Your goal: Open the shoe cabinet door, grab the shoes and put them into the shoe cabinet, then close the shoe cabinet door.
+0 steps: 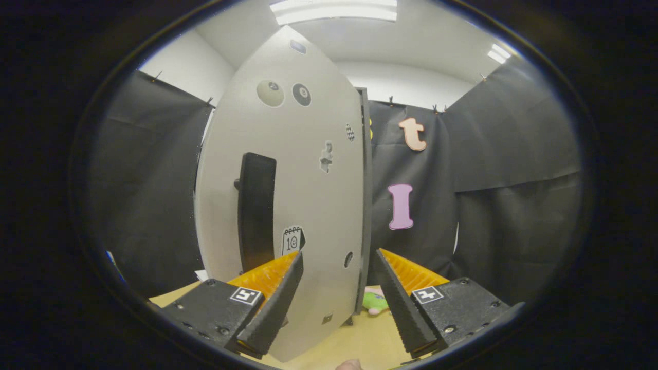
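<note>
The white shoe cabinet door (308,195) stands upright just ahead of my fingers, dotted with small stickers. Its tall black handle (255,210) lies ahead of the left finger. The door's dark right edge (366,205) runs down between the two fingertips. My gripper (339,253) is open, with nothing pressed between its fingers. A small green and pink item (375,301), possibly a shoe, lies on the table just past the door's lower edge, partly hidden by the right finger. I cannot tell whether the door is ajar.
The wooden tabletop (360,339) runs under the cabinet. Black cloth walls close in on the left, behind and right. A person's fingertip (349,365) shows below the fingers.
</note>
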Motion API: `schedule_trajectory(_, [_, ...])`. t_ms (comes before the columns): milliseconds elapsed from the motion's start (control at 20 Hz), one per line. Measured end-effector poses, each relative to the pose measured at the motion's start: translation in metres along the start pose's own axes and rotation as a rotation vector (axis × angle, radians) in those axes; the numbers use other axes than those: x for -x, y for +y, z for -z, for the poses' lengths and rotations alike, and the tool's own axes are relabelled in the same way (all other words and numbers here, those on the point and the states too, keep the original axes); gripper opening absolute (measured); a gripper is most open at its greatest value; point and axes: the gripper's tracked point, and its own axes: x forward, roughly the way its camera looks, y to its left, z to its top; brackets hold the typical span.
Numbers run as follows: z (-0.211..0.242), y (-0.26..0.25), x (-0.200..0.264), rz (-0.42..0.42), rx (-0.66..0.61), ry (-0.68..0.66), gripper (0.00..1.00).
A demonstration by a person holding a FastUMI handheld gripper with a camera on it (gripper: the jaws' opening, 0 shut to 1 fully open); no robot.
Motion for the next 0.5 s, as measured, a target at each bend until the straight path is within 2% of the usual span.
schedule_trajectory(200, [0.011,0.043,-0.022,-0.025,-0.026,0.024,0.92])
schedule_trajectory(400, [0.018,0.096,-0.050,-0.111,-0.066,0.073,0.96])
schedule_trajectory(500, [0.022,0.109,-0.056,-0.127,-0.082,0.087,0.97])
